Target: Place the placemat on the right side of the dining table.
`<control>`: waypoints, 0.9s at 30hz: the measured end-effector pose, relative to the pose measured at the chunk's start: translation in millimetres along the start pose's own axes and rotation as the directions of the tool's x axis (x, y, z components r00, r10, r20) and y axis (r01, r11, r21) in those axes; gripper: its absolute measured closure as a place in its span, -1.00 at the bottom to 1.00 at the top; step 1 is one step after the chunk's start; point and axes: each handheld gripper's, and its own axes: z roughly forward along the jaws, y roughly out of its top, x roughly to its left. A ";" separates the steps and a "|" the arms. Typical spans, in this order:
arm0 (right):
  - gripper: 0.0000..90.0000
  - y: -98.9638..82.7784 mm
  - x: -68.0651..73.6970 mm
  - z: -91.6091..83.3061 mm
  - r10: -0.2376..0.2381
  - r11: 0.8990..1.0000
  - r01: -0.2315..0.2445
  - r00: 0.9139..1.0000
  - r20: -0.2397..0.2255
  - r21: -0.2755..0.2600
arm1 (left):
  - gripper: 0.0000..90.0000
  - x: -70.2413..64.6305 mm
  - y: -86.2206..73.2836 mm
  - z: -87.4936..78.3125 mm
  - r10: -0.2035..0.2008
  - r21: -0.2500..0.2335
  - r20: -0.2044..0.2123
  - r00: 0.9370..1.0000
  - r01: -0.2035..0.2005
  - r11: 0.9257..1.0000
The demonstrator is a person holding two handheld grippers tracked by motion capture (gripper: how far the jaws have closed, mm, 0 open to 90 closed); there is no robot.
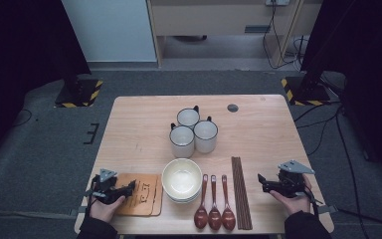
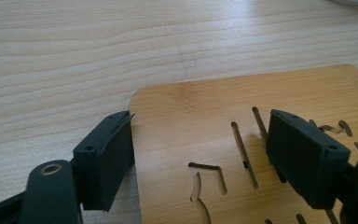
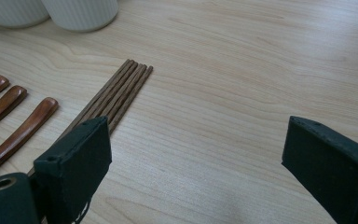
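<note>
A bamboo board [image 1: 146, 199] with cut-out slots lies at the table's front left. My left gripper [image 1: 129, 187] points right over its left part. In the left gripper view the board [image 2: 205, 98] runs between the jaws of the left gripper [image 2: 200, 121]: one pad sits at the board's left edge, the other stands over its slotted top, and the gap between them is wide. My right gripper [image 1: 261, 181] rests at the front right, pointing left toward the chopsticks [image 1: 241, 191]. Seen from its own camera, the right gripper [image 3: 198, 126] is open over bare wood, chopsticks [image 3: 121, 91] just beyond its left jaw.
A white bowl [image 1: 181, 178] sits right of the board. Three brown spoons [image 1: 214, 204] lie between bowl and chopsticks. Three white mugs [image 1: 193, 132] cluster at the table's middle. A dark round plug [image 1: 233, 107] marks the tabletop [image 1: 263, 129] at the back.
</note>
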 end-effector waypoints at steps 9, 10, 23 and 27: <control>-0.81 0.1 0.9 -0.1 -0.004 1.000 0.004 1.000 -0.003 -0.005 | -0.50 1.8 -1.8 -2.9 -0.007 -0.002 -0.022 1.000 0.007 1.000; -0.81 0.1 0.8 0.0 -0.005 1.000 0.005 1.000 -0.003 -0.006 | -0.50 2.1 -2.1 -3.0 -0.010 -0.003 -0.022 1.000 0.010 1.000; -0.79 1.2 2.8 -1.8 -0.001 1.000 0.001 1.000 -0.013 -0.018 | -0.55 7.0 1.3 -14.5 -0.020 -0.041 -0.015 1.000 0.019 0.999; -0.78 2.2 5.2 -3.3 -0.002 1.000 0.001 1.000 -0.015 -0.026 | -0.47 12.9 -1.6 -27.2 -0.023 -0.067 -0.008 1.000 0.023 0.997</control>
